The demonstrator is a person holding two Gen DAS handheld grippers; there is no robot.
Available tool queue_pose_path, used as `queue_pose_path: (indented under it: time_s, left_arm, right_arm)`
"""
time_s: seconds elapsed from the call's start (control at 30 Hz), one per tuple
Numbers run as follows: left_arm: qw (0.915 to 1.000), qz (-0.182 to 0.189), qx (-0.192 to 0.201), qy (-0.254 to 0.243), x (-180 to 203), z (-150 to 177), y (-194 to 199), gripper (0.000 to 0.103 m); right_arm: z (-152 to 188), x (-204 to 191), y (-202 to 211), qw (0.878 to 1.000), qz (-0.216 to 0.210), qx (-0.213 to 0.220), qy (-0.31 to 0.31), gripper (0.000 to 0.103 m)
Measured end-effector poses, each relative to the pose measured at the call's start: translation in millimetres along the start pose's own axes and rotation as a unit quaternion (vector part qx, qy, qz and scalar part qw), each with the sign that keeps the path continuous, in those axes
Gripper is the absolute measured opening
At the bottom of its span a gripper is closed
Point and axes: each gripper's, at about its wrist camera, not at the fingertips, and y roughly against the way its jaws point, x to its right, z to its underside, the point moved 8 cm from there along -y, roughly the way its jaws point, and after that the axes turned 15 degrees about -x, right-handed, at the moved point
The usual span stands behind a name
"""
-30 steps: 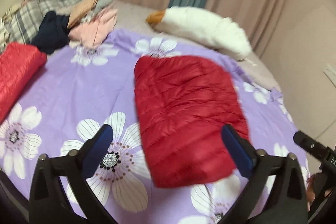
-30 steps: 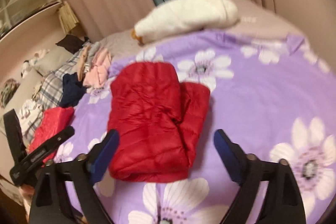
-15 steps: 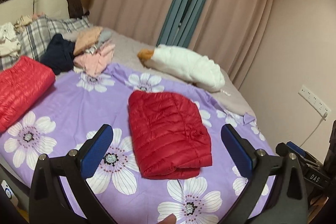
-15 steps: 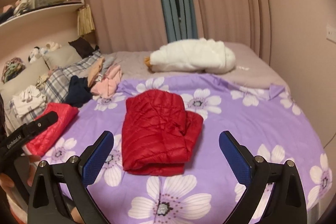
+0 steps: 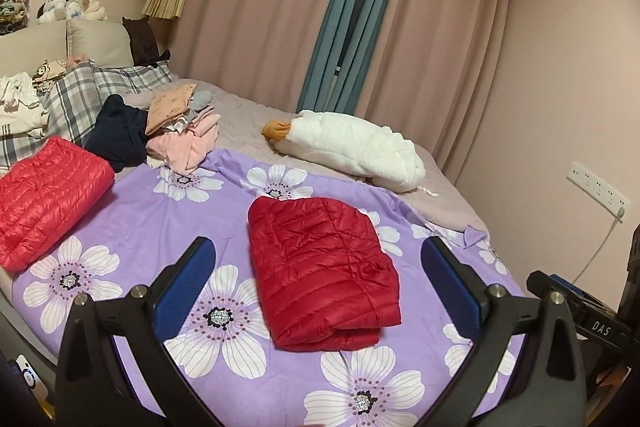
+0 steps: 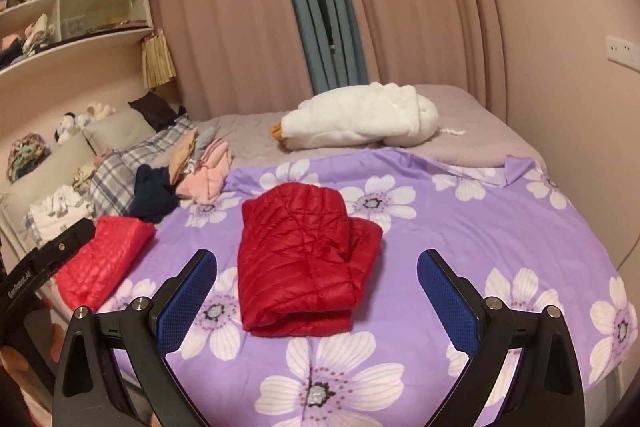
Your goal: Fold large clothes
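A dark red quilted down jacket (image 5: 320, 267) lies folded into a compact rectangle on the purple flowered sheet (image 5: 160, 219); it also shows in the right wrist view (image 6: 304, 259). My left gripper (image 5: 316, 287) is open and empty, held back from and above the jacket. My right gripper (image 6: 316, 291) is open and empty too, also back from it. A second, brighter red folded jacket (image 5: 48, 195) lies at the bed's left edge, and shows in the right wrist view (image 6: 104, 259).
A heap of unfolded clothes, navy (image 5: 120, 135) and pink (image 5: 184, 143), lies at the back left by plaid pillows (image 5: 80, 95). A white goose plush (image 5: 352, 151) lies across the far side. Curtains and walls surround the bed; a wall socket (image 5: 598, 187) is at right.
Both grippers have pulled back and up from the folded dark red jacket, which now looks smaller and farther away. The jacket lies still. Both stay open.
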Motion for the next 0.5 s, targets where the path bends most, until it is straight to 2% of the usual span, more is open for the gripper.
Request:
queue_pose_path:
  time_s: [0.17, 0.3, 0.5]
  left_arm:
    - [0.9999, 0.001, -0.013, -0.010, 4.2, 0.2, -3.5, 0.103]
    - [0.9996, -0.013, -0.015, -0.019, 3.4, 2.4, -7.3, 0.103]
    - [0.9995, -0.004, -0.030, -0.013, 2.1, 3.5, -12.6, 0.103]
  right_arm:
    - [-0.4, 3.5, 1.0, 1.000, 0.004, 0.002, -0.009, 0.100]
    - [0.9, 0.7, -2.5, 1.000, 0.001, -0.009, -0.006, 0.100]
    - [1.3, -5.0, -5.2, 1.000, 0.010, -0.011, 0.001, 0.100]
